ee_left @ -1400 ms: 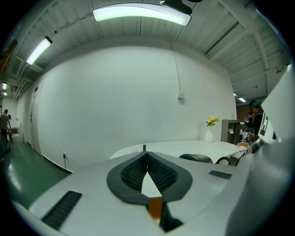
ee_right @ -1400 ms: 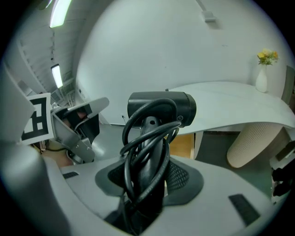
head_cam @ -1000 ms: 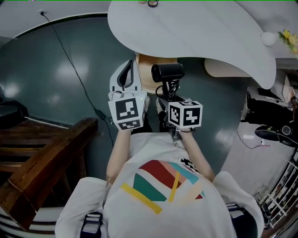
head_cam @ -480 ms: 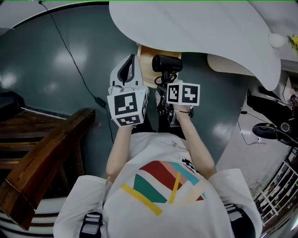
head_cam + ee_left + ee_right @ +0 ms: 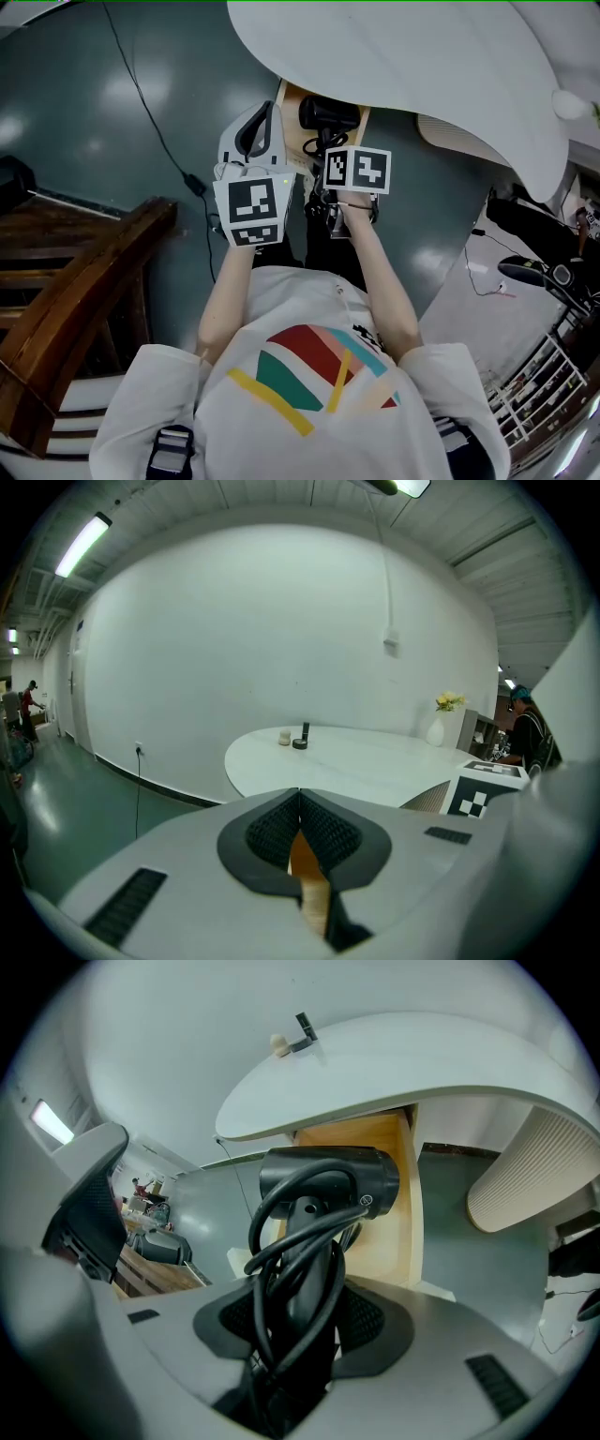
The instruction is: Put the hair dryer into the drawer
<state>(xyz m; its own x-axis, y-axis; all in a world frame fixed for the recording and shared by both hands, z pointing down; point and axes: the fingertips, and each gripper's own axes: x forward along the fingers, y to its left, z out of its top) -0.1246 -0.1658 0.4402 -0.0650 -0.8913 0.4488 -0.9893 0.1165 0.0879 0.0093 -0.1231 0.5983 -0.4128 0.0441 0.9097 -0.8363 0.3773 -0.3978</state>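
Both claws hover: right claw (image 5: 300, 1321) pinches the black corded hair dryer (image 5: 323, 1177) over the light wooden drawer (image 5: 398, 1176) for lowering, left claw (image 5: 300, 827) pressed together.

Beneath the white table (image 5: 422, 66) the wooden drawer (image 5: 292, 117) shows only a sliver, its far end hidden under the top. The hair dryer (image 5: 328, 112) handle is lost behind the marker cube (image 5: 358, 170) of the right gripper (image 5: 300, 1321), and the small items (image 5: 292, 739) on the table are too tiny to name.

The hair dryer (image 5: 323, 1180) in the right claw (image 5: 302, 1314) is black, matt plastic. Its cord (image 5: 274, 1227) looks smooth and rubbery. The claw's pads (image 5: 370, 1321) look black and bumpy. The drawer (image 5: 405, 1227) behind is pale, smooth wood. The floor (image 5: 112, 122) below is shiny.
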